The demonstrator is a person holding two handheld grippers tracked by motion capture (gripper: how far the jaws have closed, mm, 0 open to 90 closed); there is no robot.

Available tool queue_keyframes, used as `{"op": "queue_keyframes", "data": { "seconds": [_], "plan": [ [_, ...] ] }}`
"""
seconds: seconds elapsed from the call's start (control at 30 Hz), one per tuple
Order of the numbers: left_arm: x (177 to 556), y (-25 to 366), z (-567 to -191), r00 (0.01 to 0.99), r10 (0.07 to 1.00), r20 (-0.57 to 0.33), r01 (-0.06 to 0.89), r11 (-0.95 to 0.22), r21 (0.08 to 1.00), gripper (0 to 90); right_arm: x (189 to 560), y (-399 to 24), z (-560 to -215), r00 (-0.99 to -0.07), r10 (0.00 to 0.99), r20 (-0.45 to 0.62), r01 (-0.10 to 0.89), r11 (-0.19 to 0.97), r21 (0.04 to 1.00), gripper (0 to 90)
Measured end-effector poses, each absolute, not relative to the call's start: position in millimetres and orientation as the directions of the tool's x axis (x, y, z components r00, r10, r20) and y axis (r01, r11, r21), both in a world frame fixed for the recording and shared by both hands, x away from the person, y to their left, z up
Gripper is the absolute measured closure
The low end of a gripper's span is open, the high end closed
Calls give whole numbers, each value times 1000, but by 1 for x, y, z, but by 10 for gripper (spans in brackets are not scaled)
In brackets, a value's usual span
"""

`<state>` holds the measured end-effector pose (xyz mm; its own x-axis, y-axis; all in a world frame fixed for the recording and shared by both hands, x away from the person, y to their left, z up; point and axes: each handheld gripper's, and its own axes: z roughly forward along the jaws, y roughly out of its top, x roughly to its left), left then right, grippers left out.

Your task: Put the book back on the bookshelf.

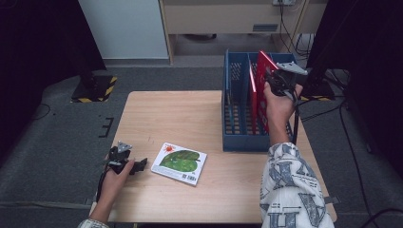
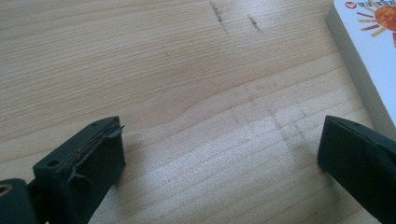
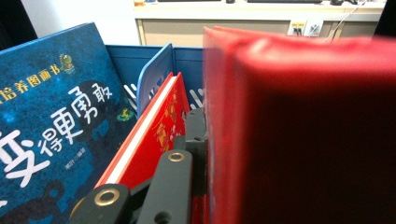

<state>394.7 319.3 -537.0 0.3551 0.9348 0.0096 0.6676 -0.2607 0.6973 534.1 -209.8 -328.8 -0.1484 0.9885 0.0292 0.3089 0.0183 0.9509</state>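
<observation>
My right gripper (image 1: pixel 274 80) is shut on a red book (image 1: pixel 263 66) and holds it upright over the right end of a blue slotted rack (image 1: pixel 237 137). In the right gripper view the red book (image 3: pixel 299 130) is blurred and very close, with one black jaw pressed flat against its left face; the other jaw is hidden behind it. A second red book (image 3: pixel 156 128) and a blue picture book (image 3: pixel 51 116) stand in the rack. My left gripper (image 1: pixel 141 165) rests on the table with its jaws wide open and nothing between them (image 2: pixel 219 140). A leaf-cover picture book (image 1: pixel 179 163) lies flat just right of it.
A blue divider (image 3: pixel 156 74) separates the rack's slots. The wooden table (image 1: pixel 190 114) is bare wood between the flat book and the rack. A corner of the flat book (image 2: pixel 369 46) lies beyond my left gripper's right jaw. Cables and a stand base lie on the floor beyond the table.
</observation>
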Motion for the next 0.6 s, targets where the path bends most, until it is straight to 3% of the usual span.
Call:
{"op": "queue_keyframes", "data": {
  "seconds": [0.6],
  "plan": [
    [395, 319, -537, 356, 934, 10, 667, -262, 698, 0, 539, -202, -338, -148, 989, 28, 313, 20, 949, 790]
  ]
}}
